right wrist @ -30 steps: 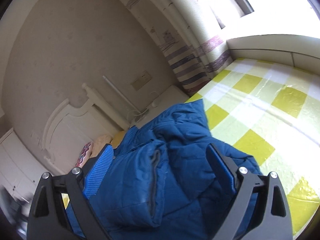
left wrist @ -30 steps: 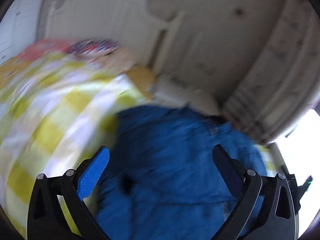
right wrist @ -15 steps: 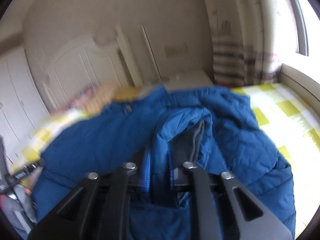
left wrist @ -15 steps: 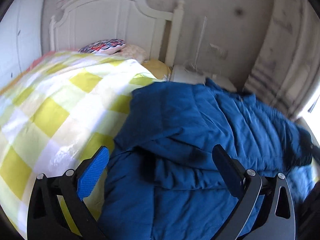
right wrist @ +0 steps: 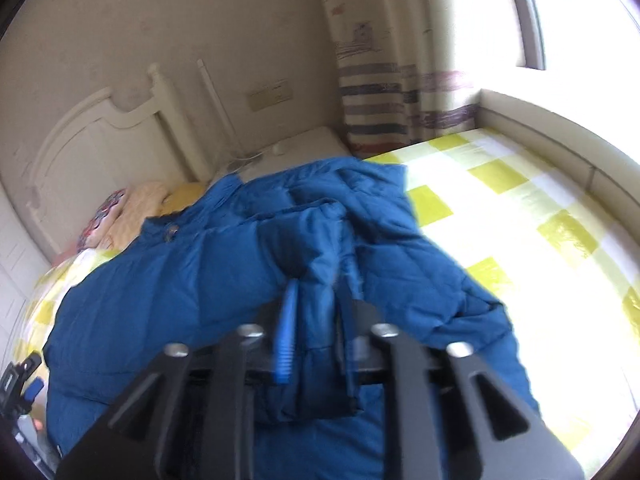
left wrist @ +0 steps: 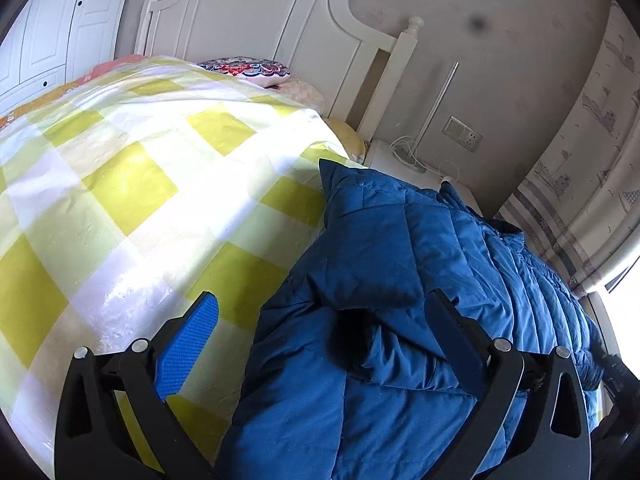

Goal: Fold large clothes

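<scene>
A: Bedroom, bed with a yellow-check cover (left wrist: 132, 184), white headboard (left wrist: 256, 28), striped curtain (right wrist: 384, 92) by the window.

B: Claws?

A: Right gripper (right wrist: 316, 320): jaws pressed nearly together, pinching a puffy fold of the blue jacket (right wrist: 192, 288), looks like a sleeve or front panel bunched between the fingers. Frame's a bit blurred. Left gripper (left wrist: 324, 344): jaws spread wide, holding nothing, hovering over the jacket's near edge with its blue pad (left wrist: 188, 344) above the cover.

B: Where's the jacket?

A: Lying on the bed, along the side by the nightstand (left wrist: 400, 156), collar end toward the pillows (right wrist: 132, 200). Quilted, bulky.

B: Progress?

A: Early, I'd judge. One flap lies over the body, the rest is loose and rumpled. Sleeves and the main halving look undone.

B: Change from earlier?

A: A second ago the right claw was wide open over the jacket; half a second ago it had clamped, and it stays clamped. Left stays open, but its view has swung and now steadied.
</scene>
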Motion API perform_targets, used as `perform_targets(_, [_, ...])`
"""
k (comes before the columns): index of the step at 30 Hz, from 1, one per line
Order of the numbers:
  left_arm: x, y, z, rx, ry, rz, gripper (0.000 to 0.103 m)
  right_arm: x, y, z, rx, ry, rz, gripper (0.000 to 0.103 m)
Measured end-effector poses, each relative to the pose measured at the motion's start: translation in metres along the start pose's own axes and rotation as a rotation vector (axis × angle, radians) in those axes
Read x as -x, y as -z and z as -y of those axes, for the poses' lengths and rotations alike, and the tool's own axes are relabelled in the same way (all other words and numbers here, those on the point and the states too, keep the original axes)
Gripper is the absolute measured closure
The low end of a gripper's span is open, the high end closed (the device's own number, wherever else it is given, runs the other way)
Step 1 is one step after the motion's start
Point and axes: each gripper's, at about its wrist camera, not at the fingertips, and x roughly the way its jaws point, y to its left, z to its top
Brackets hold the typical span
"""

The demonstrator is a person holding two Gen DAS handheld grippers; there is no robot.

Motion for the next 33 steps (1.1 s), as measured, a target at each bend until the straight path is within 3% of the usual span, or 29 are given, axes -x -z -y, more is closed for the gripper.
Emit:
perform_targets(1, [-0.001,0.000,0.000,0.001,0.000,-0.004,0.004,0.008,-0.002,0.002,-0.017,0.019,0.056,0.050])
perform_targets(3, [-0.001,-0.001,0.000,-0.001,0.000,-0.005,0.004,0.049,-0.009,0.002,-0.017,0.026,0.301,0.030])
perform_targets(5, [0.000,-0.001,0.002,-0.012,-0.002,-0.002,0.004,0.063,-0.010,-0.012,0.057,-0.038,0.366,0.025])
perform_targets(9, [0.008,-0.002,0.005,-0.024,0.006,0.029,0.004,0.033,0.005,-0.075,0.346,-0.075,0.227,0.025])
perform_targets(10, [0.010,-0.005,0.006,-0.023,0.011,0.032,0.004,0.021,0.011,-0.091,0.436,-0.038,0.168,0.027])
perform_targets(12, [0.021,-0.018,0.009,-0.013,0.019,0.042,0.004,-0.018,0.031,-0.111,0.606,0.139,-0.010,0.027])
perform_targets(14, [0.033,-0.038,0.020,-0.023,0.048,0.055,0.004,-0.036,0.033,-0.105,0.590,0.133,-0.118,0.026])
perform_targets(18, [0.039,-0.073,0.054,-0.089,0.075,0.081,0.004,-0.036,0.029,-0.092,0.523,0.076,-0.149,0.025])
perform_targets(21, [0.004,-0.076,0.082,-0.135,0.090,-0.002,0.004,-0.040,0.026,-0.088,0.509,0.063,-0.154,0.024])
perform_targets(23, [-0.029,-0.064,0.097,-0.196,0.044,-0.098,0.004,-0.039,0.025,-0.085,0.498,0.054,-0.157,0.024])
perform_targets(24, [-0.063,-0.045,0.105,-0.285,-0.063,-0.203,0.004,-0.041,0.022,-0.084,0.494,0.050,-0.158,0.024])
perform_targets(25, [-0.078,-0.035,0.109,-0.333,-0.113,-0.237,0.004,-0.043,0.022,-0.088,0.492,0.048,-0.159,0.023])
perform_targets(27, [-0.079,-0.021,0.112,-0.385,-0.136,-0.165,0.004,-0.043,0.022,-0.088,0.487,0.032,-0.157,0.022])
perform_targets(29, [-0.073,-0.033,0.114,-0.341,-0.137,-0.213,0.004,-0.044,0.021,-0.087,0.480,0.029,-0.158,0.022])
perform_targets(33, [-0.040,-0.066,0.138,-0.280,-0.034,-0.098,0.004,-0.044,0.022,-0.088,0.484,0.036,-0.154,0.022])
